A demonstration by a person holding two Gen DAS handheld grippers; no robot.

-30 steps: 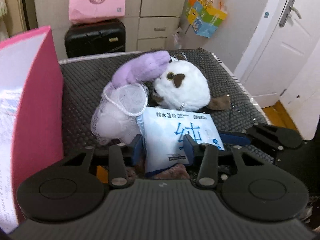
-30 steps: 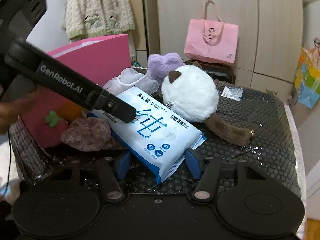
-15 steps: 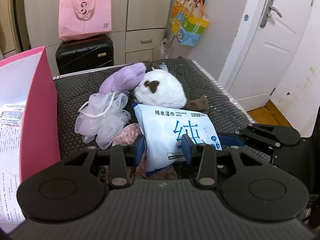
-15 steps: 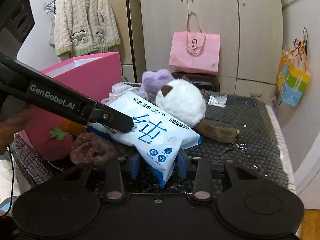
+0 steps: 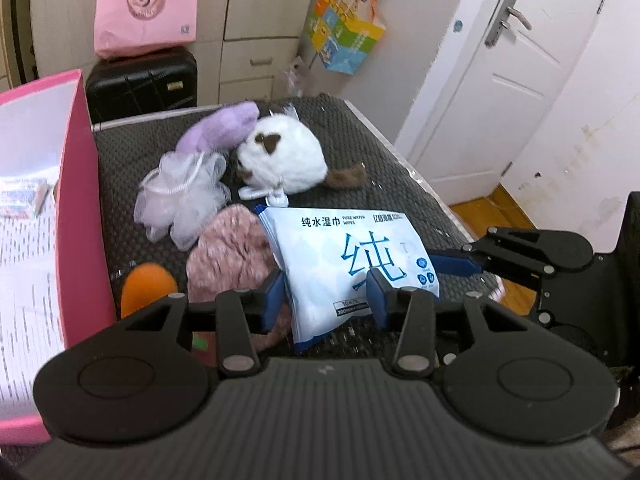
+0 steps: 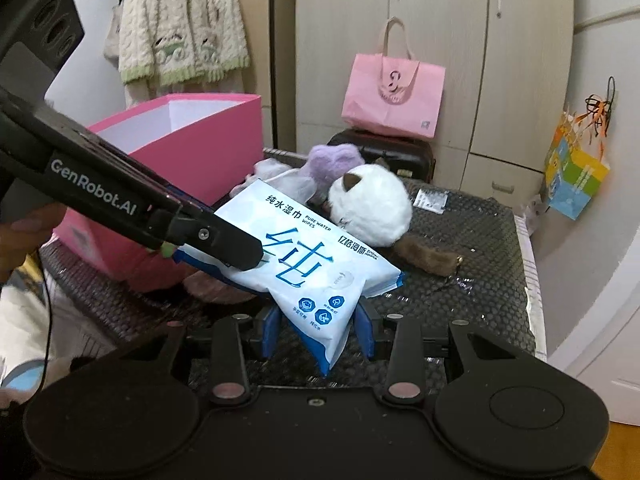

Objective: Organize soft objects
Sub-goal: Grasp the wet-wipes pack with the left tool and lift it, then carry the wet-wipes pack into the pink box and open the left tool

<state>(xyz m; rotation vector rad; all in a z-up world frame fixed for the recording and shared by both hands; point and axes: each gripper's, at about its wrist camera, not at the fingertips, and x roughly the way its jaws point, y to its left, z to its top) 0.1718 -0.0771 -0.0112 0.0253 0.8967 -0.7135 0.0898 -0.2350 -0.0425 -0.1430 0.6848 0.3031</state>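
Observation:
A blue-and-white wet wipes pack (image 5: pixel 348 256) is held up above the dark mat (image 5: pixel 400 184). My left gripper (image 5: pixel 326 294) is shut on one end of it. My right gripper (image 6: pixel 318 330) is shut on the opposite end (image 6: pixel 320 276); it also shows from the side in the left wrist view (image 5: pixel 452 262). Below lie a pink floral cloth (image 5: pixel 228 256), a white mesh sponge (image 5: pixel 184 196), a purple plush (image 5: pixel 220 130), a white cat plush (image 5: pixel 284 160) and an orange plush (image 5: pixel 146 286).
An open pink box (image 5: pixel 86 200) stands at the left of the mat, with papers inside. A black suitcase (image 5: pixel 140 84) with a pink bag (image 5: pixel 146 4) stands behind. A white door (image 5: pixel 500 72) is at the right. A small packet (image 6: pixel 430 200) lies at the back.
Both grippers have lifted the wipes pack higher off the pile. The right gripper has closed onto its end. The floral cloth and orange plush underneath are now uncovered.

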